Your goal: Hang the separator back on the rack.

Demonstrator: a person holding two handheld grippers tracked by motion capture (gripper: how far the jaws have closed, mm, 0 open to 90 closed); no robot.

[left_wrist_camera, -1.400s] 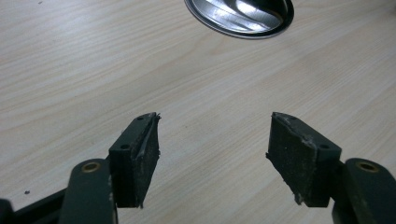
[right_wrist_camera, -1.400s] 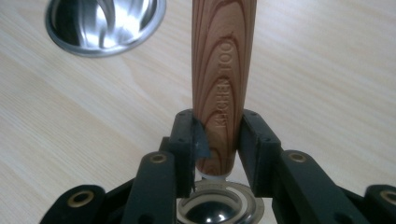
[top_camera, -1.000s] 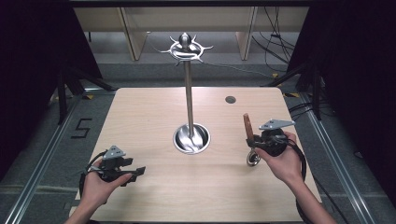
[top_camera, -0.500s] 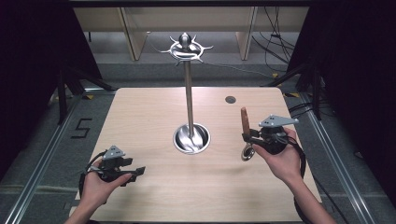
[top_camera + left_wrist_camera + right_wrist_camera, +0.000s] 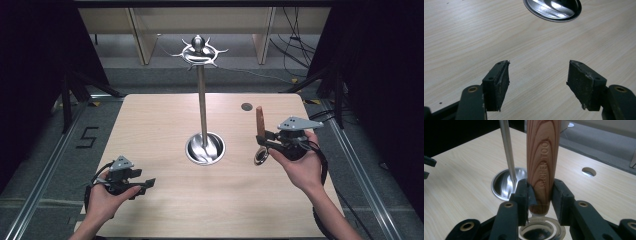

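The right gripper (image 5: 265, 141) pinches a kitchen tool (image 5: 543, 162) by its wooden handle, both jaws pressed flat against the lower end of the wood, just above where a metal ring (image 5: 539, 232) joins it. In the high view the tool (image 5: 260, 131) stands nearly upright at the right of the table (image 5: 160, 125), handle up and metal end down, close above the tabletop; whether it touches the wood there I cannot tell.

The tool looks stiff and fairly light. The handle is smooth, rounded and varnished, so it could swivel or slide between flat pads, and the metal end below will likely pull it toward hanging straight down. Low on the handle near the metal looks like the right place to hold it, since it keeps the weight close to the jaws.

The right hand (image 5: 299, 162) comes in from the near right with the wrist cocked, gripper pointing left toward the stand (image 5: 201, 95), whose pole rises from a round steel base (image 5: 205, 148) to a ring of hooks (image 5: 199, 50) at the far middle.

The left gripper (image 5: 142, 184) rests low at the near left in the left hand (image 5: 107, 197), jaws spread with nothing between them, pointing right across the bare table toward the base.
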